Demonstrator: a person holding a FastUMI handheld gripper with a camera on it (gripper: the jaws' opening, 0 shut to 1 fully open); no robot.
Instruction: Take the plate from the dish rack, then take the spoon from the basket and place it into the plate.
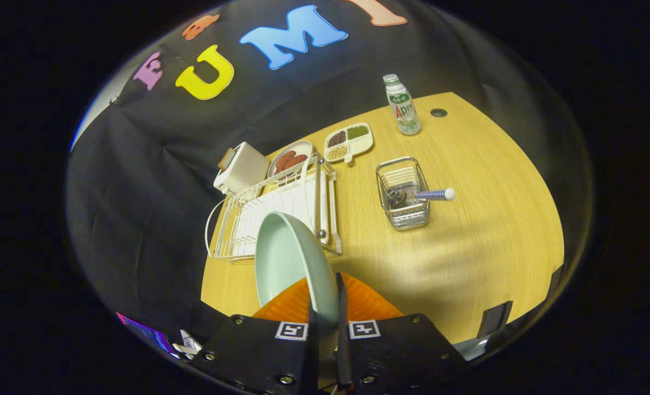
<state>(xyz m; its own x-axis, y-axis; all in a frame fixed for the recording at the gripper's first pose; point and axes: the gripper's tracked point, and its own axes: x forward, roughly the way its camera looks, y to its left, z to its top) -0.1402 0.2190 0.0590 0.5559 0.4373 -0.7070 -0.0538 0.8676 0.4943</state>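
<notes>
Gripper view: hand-held gripper (325, 307) clamped on pale green plate (289, 258) (rim between both fingers), held tilted beside dish rack (270, 211) above desk (467, 247); spoon (431, 194) in wire basket (404, 197) beyond

We see our gripper (325, 321) at the bottom centre of the frame, built from two black, flat housing plates that sit side by side, angled like low roof panels. Small silver screws dot their corners and lower edges. Each plate carries a square black-and-white fiducial marker near its inner top corner, one either side of the narrow central slot. Two thin, dark, blade-like fingers (340, 307) rise from that slot, standing close together, with ribbed pads fanning out behind them. At the lower left of the frame, a bit of white hardware shows beside the left plate.
</notes>
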